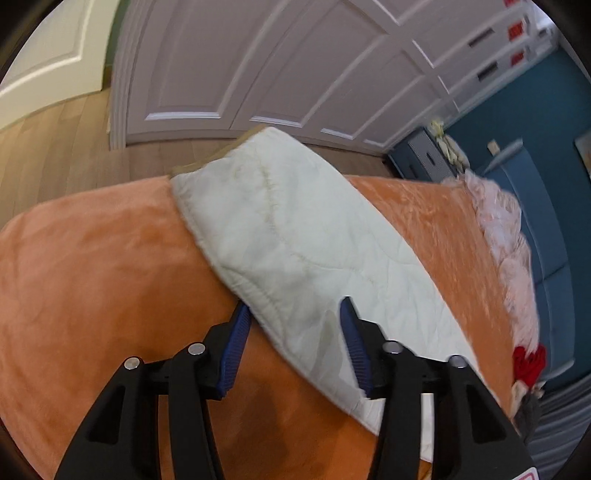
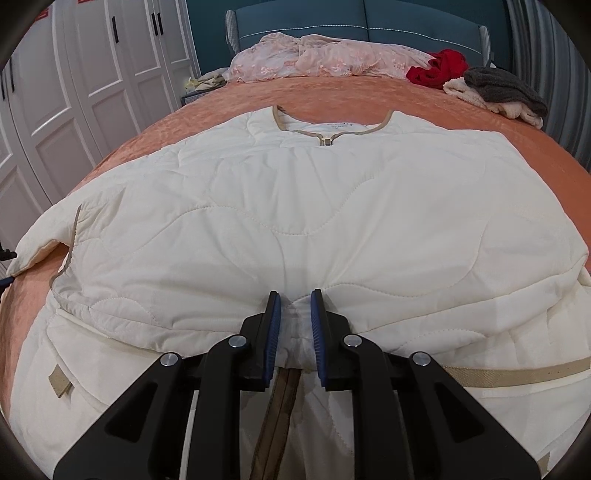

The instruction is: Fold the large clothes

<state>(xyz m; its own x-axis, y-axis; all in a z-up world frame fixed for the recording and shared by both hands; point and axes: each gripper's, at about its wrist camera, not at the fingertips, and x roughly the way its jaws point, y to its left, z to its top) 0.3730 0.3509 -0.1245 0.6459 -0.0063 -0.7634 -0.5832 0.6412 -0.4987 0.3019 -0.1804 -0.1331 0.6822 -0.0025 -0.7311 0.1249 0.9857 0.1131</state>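
A cream quilted jacket (image 2: 295,206) with tan trim lies spread on the orange bedspread (image 2: 351,92), collar toward the headboard, its lower part folded up over the body. My right gripper (image 2: 295,299) is shut on a bunch of the jacket's fabric at the near fold. In the left wrist view one cream sleeve (image 1: 295,236) stretches across the orange bedspread (image 1: 92,277) toward the bed edge. My left gripper (image 1: 295,310) is open, its jaws straddling the sleeve's near edge, the left pad under the hem and the right pad on top.
A pink lacy garment (image 2: 314,59), a red garment (image 2: 439,68) and grey and cream clothes (image 2: 506,92) lie by the blue headboard (image 2: 369,26). White wardrobe doors (image 1: 295,66) and wood floor (image 1: 55,136) lie beyond the bed edge.
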